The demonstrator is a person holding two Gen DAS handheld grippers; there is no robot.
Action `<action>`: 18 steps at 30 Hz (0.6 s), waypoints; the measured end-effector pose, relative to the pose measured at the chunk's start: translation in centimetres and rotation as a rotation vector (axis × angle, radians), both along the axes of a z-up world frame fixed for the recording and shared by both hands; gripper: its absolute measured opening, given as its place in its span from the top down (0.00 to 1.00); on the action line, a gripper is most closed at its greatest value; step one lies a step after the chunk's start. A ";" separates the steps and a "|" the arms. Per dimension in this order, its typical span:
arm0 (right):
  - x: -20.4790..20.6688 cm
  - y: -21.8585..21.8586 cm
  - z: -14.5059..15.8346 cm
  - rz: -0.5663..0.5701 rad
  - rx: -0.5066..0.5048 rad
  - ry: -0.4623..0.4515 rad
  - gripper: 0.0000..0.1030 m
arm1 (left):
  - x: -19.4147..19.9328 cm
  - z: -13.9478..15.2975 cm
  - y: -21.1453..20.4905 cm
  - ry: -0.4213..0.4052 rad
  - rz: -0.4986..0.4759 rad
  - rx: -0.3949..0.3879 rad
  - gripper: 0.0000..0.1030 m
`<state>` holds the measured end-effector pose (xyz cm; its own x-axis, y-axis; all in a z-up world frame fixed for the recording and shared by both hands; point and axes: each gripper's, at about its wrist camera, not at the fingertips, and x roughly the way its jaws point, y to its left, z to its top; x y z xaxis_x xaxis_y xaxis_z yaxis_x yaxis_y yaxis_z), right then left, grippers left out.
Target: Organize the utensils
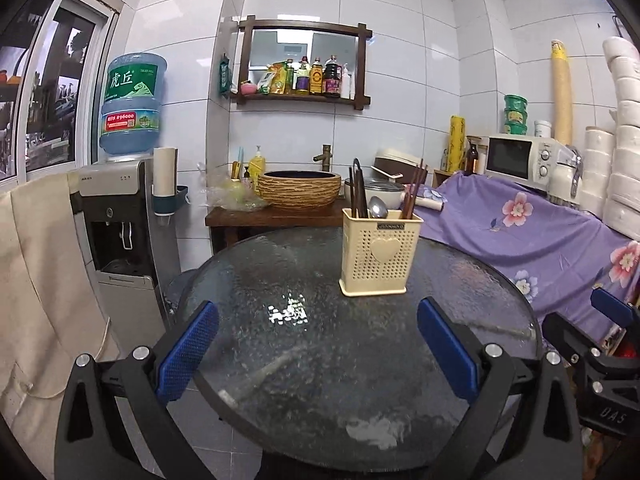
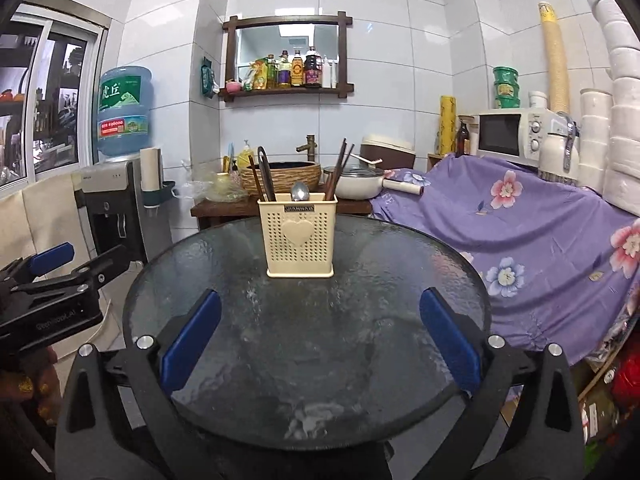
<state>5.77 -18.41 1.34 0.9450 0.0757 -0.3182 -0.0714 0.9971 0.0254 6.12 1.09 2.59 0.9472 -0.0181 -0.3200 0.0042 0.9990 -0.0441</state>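
While both tongs hung empty above the near rim, we noted:

Left tongs [image 1: 318,344]: spread wide, pinching nothing.
Right tongs [image 2: 320,336]: spread wide too, nothing between the blue pads [image 2: 191,335].
Holder [image 2: 298,235]: one cream perforated plastic caddy, upright on the round glass surface [image 2: 400,344], towards its far side.
Location of utensils: all inside the holder; we saw none loose on the glass.
Count: one metal spoon [image 2: 300,191]; one dark looped utensil [image 2: 265,174]; brown chopsticks [image 2: 340,170] in two clusters, perhaps five or six sticks, too overlapped to count.
Handling: we judged the caddy light and easily tipped, the chopsticks stiff, thin and slippery, the spoon smooth.
Hold: we would pinch each shaft just above the rim.
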 end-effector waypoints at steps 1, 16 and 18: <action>-0.5 -0.1 -0.2 0.001 0.014 0.009 0.05 | -0.4 -0.3 -0.1 0.005 -0.006 -0.008 0.06; -5.0 -0.2 -1.3 -0.038 0.044 -0.038 0.05 | -4.0 -2.5 -0.5 -0.011 -0.007 0.013 0.06; -5.0 -0.2 -1.4 -0.037 0.045 -0.032 0.05 | -4.1 -2.5 -0.6 -0.013 -0.007 0.017 0.06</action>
<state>0.73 -18.62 -0.05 0.9571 0.0540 -0.2847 -0.0358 0.9970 0.0687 2.06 0.51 0.10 0.9511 -0.0193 -0.3082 0.0116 0.9996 -0.0268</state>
